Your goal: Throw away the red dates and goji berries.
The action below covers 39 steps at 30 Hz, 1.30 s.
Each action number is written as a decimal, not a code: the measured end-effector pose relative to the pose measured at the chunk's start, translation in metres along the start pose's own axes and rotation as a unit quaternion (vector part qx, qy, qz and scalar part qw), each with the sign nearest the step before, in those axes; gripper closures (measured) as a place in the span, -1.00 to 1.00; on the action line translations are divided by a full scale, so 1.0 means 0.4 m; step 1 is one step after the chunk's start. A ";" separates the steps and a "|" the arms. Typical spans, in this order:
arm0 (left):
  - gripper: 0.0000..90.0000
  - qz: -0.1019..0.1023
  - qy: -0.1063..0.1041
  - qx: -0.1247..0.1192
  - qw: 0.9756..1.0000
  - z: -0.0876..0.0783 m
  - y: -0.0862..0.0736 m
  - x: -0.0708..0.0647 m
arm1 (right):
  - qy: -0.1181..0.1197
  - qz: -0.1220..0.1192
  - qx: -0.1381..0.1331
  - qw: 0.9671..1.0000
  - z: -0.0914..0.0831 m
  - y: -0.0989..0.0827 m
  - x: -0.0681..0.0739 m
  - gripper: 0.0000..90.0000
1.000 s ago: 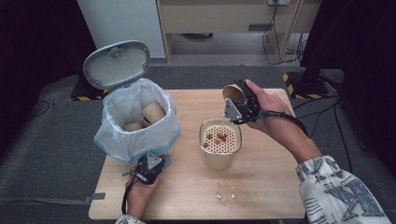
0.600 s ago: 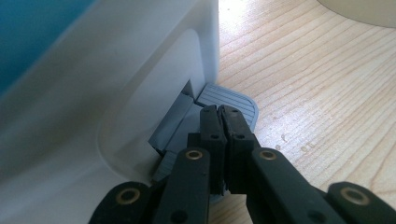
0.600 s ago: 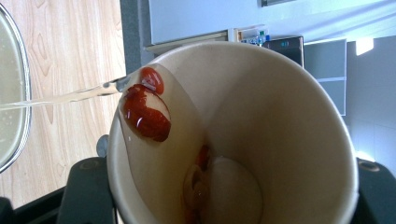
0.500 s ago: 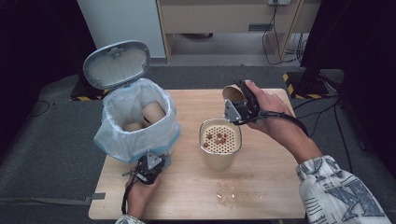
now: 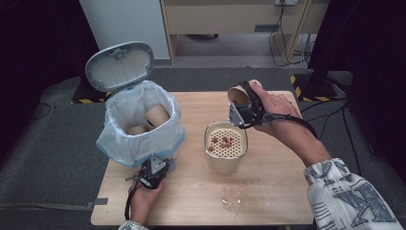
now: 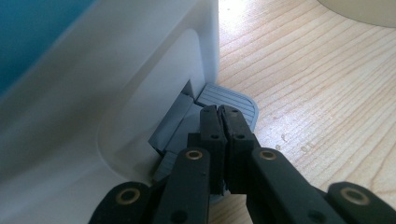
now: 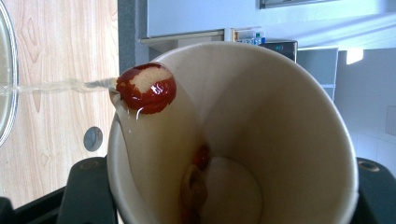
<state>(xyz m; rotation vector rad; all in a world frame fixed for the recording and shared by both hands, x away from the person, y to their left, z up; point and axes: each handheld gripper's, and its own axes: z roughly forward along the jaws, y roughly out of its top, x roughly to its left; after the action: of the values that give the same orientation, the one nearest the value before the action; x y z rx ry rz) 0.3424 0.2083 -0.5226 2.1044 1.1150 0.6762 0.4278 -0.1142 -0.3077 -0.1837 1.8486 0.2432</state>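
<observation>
Now the right gripper (image 5: 243, 106) pinches a tipped paper cup (image 5: 238, 95) over the strainer's (image 5: 226, 142) rim; left gripper (image 5: 154, 168) fingers pressed together on the bin pedal (image 6: 229, 100).

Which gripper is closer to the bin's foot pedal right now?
Left. The left gripper rests shut on the grey pedal of the bin; the right gripper tilts a paper cup over the strainer container.

A light wooden table (image 5: 282, 201) stands on a grey floor (image 5: 52, 148). On its left part stands a white pedal bin (image 5: 143, 129) with a blue-edged bag and its lid up. Right of the bin, near the middle, stands a beige pot (image 5: 226, 153) with a holed top. In front of the pot, crumbs (image 5: 232, 196) lie scattered on the wood.
</observation>
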 end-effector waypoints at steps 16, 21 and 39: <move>0.94 0.001 0.000 0.000 1.000 0.000 0.000 -0.001 | -0.005 -0.020 0.006 1.000 0.003 0.000 0.006 -0.25; 0.94 0.000 0.000 0.000 1.000 0.000 0.000 0.000 | -0.006 -0.014 0.008 1.000 0.007 -0.004 -0.004 -0.25; 0.94 0.001 0.001 0.000 1.000 0.000 0.000 -0.001 | -0.028 -0.047 0.016 0.998 -0.007 -0.010 -0.043 -0.25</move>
<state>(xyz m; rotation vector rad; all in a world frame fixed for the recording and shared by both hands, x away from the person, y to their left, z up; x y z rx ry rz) 0.3422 0.2078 -0.5226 2.1064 1.1141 0.6798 0.4310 -0.1186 -0.2907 -0.2388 1.7828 0.1512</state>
